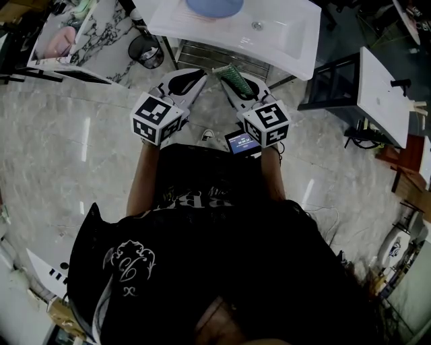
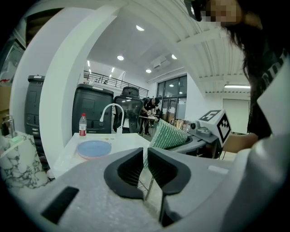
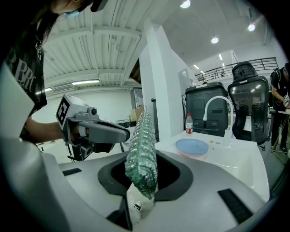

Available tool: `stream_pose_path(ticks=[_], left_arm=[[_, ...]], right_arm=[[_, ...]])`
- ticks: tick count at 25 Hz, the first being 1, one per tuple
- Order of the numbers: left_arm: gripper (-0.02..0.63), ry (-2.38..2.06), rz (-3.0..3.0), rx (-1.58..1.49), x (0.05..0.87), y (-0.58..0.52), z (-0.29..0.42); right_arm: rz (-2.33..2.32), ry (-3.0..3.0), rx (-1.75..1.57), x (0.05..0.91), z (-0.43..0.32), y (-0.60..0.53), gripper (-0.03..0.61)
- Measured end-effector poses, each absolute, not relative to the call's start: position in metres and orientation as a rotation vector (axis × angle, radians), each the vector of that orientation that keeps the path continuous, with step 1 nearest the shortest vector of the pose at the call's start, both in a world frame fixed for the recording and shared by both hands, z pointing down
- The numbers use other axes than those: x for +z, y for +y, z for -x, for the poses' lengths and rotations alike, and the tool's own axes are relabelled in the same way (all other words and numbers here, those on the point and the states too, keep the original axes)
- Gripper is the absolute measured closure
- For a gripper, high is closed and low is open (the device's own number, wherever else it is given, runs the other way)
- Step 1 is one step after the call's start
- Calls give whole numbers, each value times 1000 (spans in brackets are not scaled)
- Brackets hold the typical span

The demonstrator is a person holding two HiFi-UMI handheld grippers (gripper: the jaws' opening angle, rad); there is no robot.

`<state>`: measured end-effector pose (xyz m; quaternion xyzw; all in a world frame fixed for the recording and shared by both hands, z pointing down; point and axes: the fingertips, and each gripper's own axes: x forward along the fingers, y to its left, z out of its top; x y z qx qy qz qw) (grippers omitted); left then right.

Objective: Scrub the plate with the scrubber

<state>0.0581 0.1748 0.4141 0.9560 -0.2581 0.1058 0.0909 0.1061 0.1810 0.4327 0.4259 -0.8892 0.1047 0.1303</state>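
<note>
Ahead, blue plate (image 1: 214, 5) lies in white sink (image 1: 296, 42); right tongs (image 3: 141, 183) clamp scrubber (image 3: 142, 145).

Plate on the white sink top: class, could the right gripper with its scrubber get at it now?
Probably yes. The plate lies uncovered on the sink top, ahead of the right gripper and its scrubber, with only open space between them.

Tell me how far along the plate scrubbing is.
Done: the scrubber is picked up, clamped in the right tongs. In hand: the right tongs and the left tongs are held side by side, short of the sink; the left tongs are shut and empty. Left: all the scrubbing. The plate lies on the sink, well apart from the scrubber, which isn't on it yet.
</note>
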Motion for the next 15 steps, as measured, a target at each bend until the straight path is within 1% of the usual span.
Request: stream_pose_path(ticks=[15], left_arm=[[574,-772,-2851,316,411,175,-52]], right_arm=[[-1293,-2568,274,426,-114,179,488]])
